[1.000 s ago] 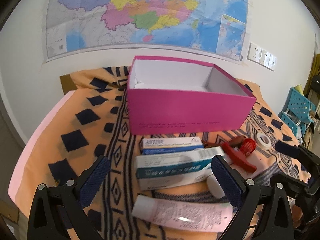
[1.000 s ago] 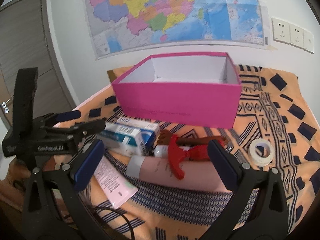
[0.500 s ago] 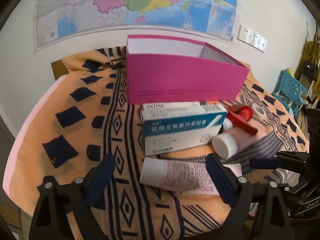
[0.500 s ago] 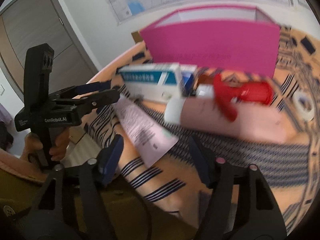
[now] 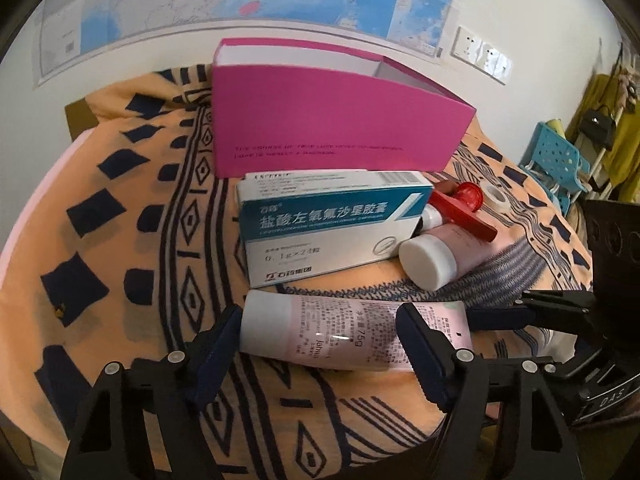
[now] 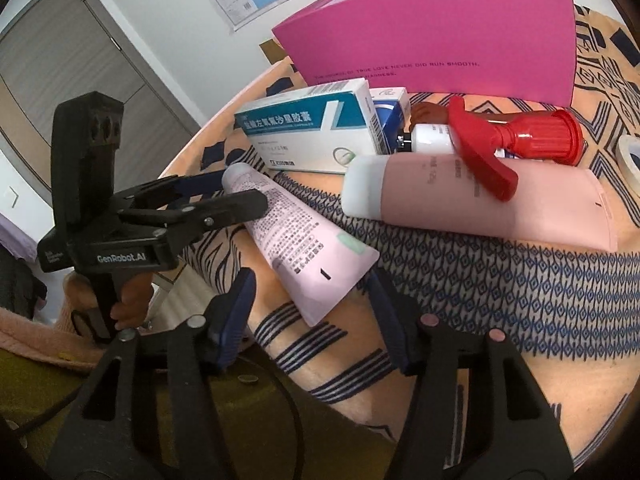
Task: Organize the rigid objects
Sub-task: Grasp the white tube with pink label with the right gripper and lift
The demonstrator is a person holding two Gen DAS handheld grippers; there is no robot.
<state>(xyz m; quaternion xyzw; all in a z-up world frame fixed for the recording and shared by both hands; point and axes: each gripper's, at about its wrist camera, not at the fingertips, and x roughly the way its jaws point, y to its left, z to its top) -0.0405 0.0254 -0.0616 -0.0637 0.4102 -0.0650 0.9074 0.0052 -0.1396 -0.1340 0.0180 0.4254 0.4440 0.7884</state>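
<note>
A pale pink tube (image 5: pixel 352 336) (image 6: pixel 296 236) lies near the table's front edge. My left gripper (image 5: pixel 320 344) is open, its jaws around the tube's capped half; it also shows in the right wrist view (image 6: pixel 224 192). My right gripper (image 6: pixel 312 312) is open just short of the tube's flat end; it shows at the right in the left wrist view (image 5: pixel 500 314). Behind lie a teal and white medicine box (image 5: pixel 332 228) (image 6: pixel 316 128), a larger pink tube (image 5: pixel 456 252) (image 6: pixel 480 200), a red spray bottle (image 5: pixel 460 208) (image 6: pixel 508 140) and the open magenta box (image 5: pixel 332 120) (image 6: pixel 440 40).
A roll of white tape (image 5: pixel 494 196) (image 6: pixel 630 152) lies to the right. A blue box (image 6: pixel 392 108) sits behind the medicine box. The orange patterned cloth (image 5: pixel 120 240) covers the table. A blue chair (image 5: pixel 556 160) stands at right, a door (image 6: pixel 60 80) at left.
Both grippers dropped low and moved in on the pale pink tube. The left jaws now straddle it, and the right jaws reached its flat end.
</note>
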